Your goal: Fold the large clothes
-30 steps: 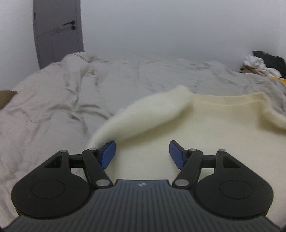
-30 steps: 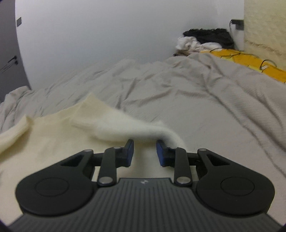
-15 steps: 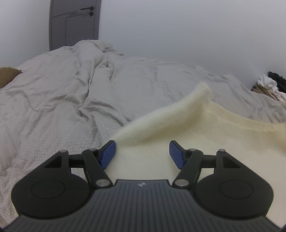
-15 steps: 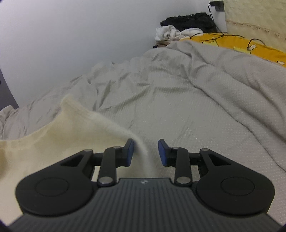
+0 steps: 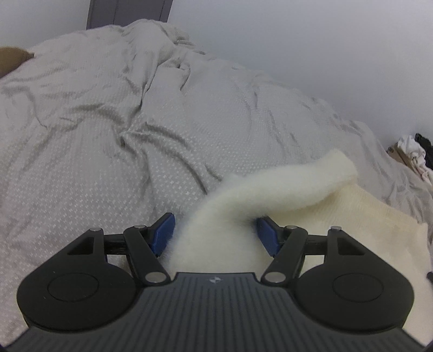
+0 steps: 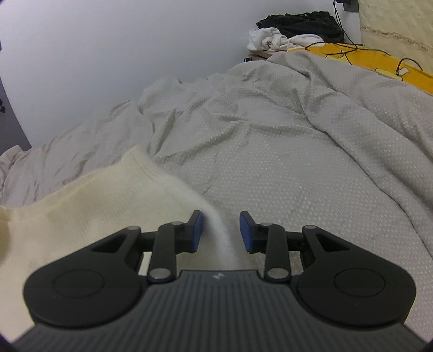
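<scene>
L claw (image 5: 215,235): blue pads wide apart, fuzzy sleeve of the cream sweater (image 5: 351,216) running up btwn them from under the camera body, then curling off to the right. Sleeve fills most of the gap; can't tell if it touches the pads, no squeeze visible. Sweater body lies flat to the right of this claw. Ahead and to the left, wrinkled grey duvet (image 5: 108,135). Far back a grey door (image 5: 127,13) at top left, brown thing (image 5: 10,56) at the left edge, clothes pile at far right.

R claw (image 6: 220,231): pads parted, narrower gap than L. Blurry edge of the sweater (image 6: 94,197) passes btwn them, close to the left pad, clear of the right one; nothing clamped. Rest of the sweater spreads to the left of the claw. Ahead and right, duvet (image 6: 297,162). Beyond that, top right: white and black clothes pile (image 6: 292,29), yellow sheet (image 6: 379,59) w/ black cables on it.
</scene>
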The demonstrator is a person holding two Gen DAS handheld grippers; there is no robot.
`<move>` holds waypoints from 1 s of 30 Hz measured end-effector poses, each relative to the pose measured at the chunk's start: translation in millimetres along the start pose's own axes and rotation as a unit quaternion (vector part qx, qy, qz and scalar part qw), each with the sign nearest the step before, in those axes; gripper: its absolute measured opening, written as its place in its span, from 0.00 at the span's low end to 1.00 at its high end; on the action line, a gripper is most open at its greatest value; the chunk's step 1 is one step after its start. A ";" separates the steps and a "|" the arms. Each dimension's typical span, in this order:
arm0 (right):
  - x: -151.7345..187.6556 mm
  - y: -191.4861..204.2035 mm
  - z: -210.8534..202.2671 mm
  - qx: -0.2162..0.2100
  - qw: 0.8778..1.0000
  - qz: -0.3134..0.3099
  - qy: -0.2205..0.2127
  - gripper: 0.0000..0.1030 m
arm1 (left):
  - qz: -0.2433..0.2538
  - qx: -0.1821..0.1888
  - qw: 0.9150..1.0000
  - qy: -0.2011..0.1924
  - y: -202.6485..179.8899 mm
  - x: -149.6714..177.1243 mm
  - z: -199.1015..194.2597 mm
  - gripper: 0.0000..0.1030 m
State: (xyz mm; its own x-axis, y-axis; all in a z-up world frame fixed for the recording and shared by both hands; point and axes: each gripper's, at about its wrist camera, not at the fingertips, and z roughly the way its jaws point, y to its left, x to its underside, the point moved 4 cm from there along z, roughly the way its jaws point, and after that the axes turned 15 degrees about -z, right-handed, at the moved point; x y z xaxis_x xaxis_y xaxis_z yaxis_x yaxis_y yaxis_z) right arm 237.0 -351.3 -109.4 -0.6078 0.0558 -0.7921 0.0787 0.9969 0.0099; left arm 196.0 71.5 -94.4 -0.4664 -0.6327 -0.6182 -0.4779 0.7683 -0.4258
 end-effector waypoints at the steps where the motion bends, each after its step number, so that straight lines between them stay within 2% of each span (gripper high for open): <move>1: -0.2 1.2 -1.6 0.003 1.000 -0.004 -0.002 0.33 | 0.003 0.000 1.000 -0.002 -0.5 0.3 -1.2 0.70; 5: 0.8 6.4 -15.2 0.010 1.000 -0.019 -0.014 0.33 | 0.017 0.006 1.000 -0.010 -3.6 6.2 -15.5 0.70; 13: 14.2 17.8 -71.5 -0.020 0.999 -0.012 -0.038 0.33 | 0.050 0.035 0.998 -0.019 -13.5 37.0 -70.3 0.70; 19: 25.1 32.7 -122.9 -0.086 0.995 0.004 -0.057 0.34 | 0.082 0.066 0.994 -0.036 -28.2 67.6 -125.6 0.71; 23: 34.9 41.1 -150.8 -0.127 0.990 0.024 -0.064 0.35 | 0.077 0.087 0.993 -0.036 -24.9 89.7 -155.2 0.72; 26: 45.6 49.8 -166.3 -0.155 0.986 0.032 -0.058 0.46 | 0.062 0.109 0.992 -0.013 -21.6 107.0 -170.7 0.74; 29: 58.9 56.1 -174.7 -0.192 0.979 0.057 -0.042 0.57 | 0.050 0.131 0.990 0.002 -21.3 122.3 -181.8 0.80; 30: 64.0 58.6 -175.4 -0.204 0.976 0.066 -0.034 0.65 | 0.043 0.139 0.989 0.011 -21.3 126.9 -183.2 0.81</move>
State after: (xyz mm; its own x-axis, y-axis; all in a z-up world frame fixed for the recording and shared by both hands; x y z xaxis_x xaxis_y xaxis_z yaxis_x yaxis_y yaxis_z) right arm 64.2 -279.5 -52.5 -0.5595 0.1952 -0.8055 -0.1774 0.9211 0.3464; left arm 10.7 -42.9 -42.7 -0.5146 -0.5628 -0.6469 -0.2143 0.8149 -0.5386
